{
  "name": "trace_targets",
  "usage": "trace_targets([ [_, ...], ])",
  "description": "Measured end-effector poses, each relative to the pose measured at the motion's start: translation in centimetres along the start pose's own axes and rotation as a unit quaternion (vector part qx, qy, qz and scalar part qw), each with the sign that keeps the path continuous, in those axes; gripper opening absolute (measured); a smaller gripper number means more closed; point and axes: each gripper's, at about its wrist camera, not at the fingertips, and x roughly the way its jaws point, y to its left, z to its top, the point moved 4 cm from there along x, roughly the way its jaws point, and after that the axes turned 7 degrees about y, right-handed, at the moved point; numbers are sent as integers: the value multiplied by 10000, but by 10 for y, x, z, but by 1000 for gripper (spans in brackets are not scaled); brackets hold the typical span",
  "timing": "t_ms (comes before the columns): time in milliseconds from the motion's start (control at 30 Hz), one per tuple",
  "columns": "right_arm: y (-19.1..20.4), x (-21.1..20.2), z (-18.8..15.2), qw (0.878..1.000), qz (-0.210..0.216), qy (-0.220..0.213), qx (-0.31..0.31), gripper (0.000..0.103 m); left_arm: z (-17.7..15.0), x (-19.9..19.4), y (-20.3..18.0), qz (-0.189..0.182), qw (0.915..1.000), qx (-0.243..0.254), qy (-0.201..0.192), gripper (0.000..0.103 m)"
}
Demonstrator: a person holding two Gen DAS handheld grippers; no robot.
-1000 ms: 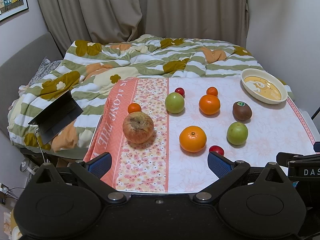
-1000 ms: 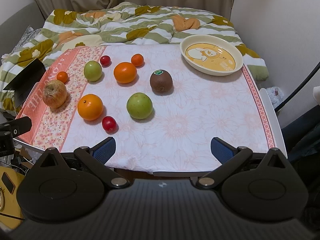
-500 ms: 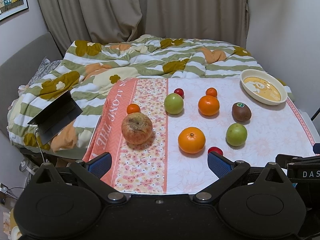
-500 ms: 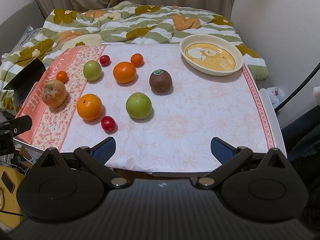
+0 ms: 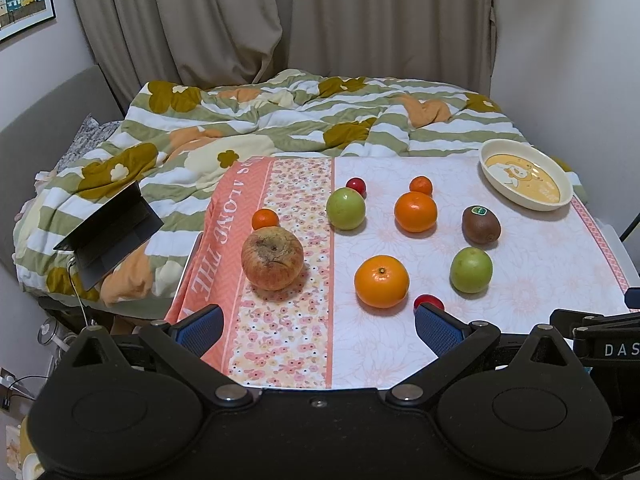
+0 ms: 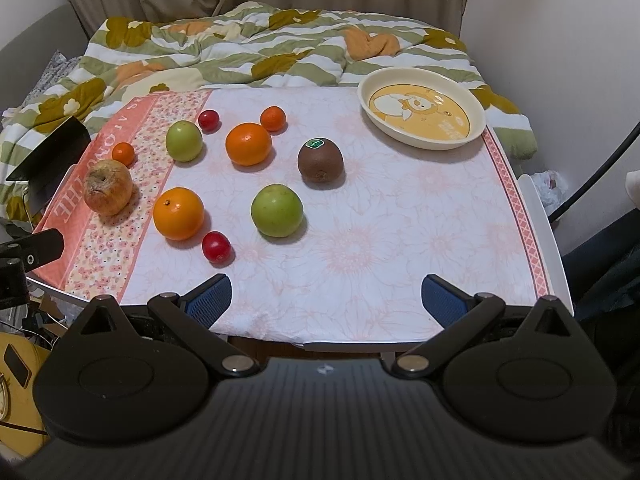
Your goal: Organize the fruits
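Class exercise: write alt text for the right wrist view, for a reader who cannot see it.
Nine loose fruits lie on a floral pink-and-white tablecloth, among them a brown kiwi with a green sticker and a wrinkled reddish apple. An empty cream oval dish with a cartoon print sits far right. The open right gripper holds nothing.

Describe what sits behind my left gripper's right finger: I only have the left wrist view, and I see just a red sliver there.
Observer: The right wrist view shows all of it. It is a small round red fruit lying on the white flowered cloth, close beside the near orange and on the side toward the near green fruit.
Operator: And the right gripper? I see only its edge.
Observer: The right gripper is open. Its blue-padded fingers are spread wide with nothing between them, above the near edge of the table.
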Motion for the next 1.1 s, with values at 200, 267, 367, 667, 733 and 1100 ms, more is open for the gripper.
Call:
trace_targets([
  [200,3,-3,1,10000,-10,-14,-12,103,0,1,0,7,10000,-8,-7,103],
  [267,2,-3,1,10000,-5,-7,-8,103,0,1,-1,3,10000,-1,-2,103],
  [367,3,-3,1,10000,-6,-17,-15,103,0,2,0,10,10000,8,15,103],
  [667,4,-4,2,10000,-13,-31,-24,103,0,3,0,10,10000,9,14,103],
  [733,8,-8,2,10000,-32,-57,-36,103,-1,3,1,1,10000,19,13,103],
  [1100,13,-13,4,9999,-19,-124,48,103,3,7,5,24,10000,77,2,103],
])
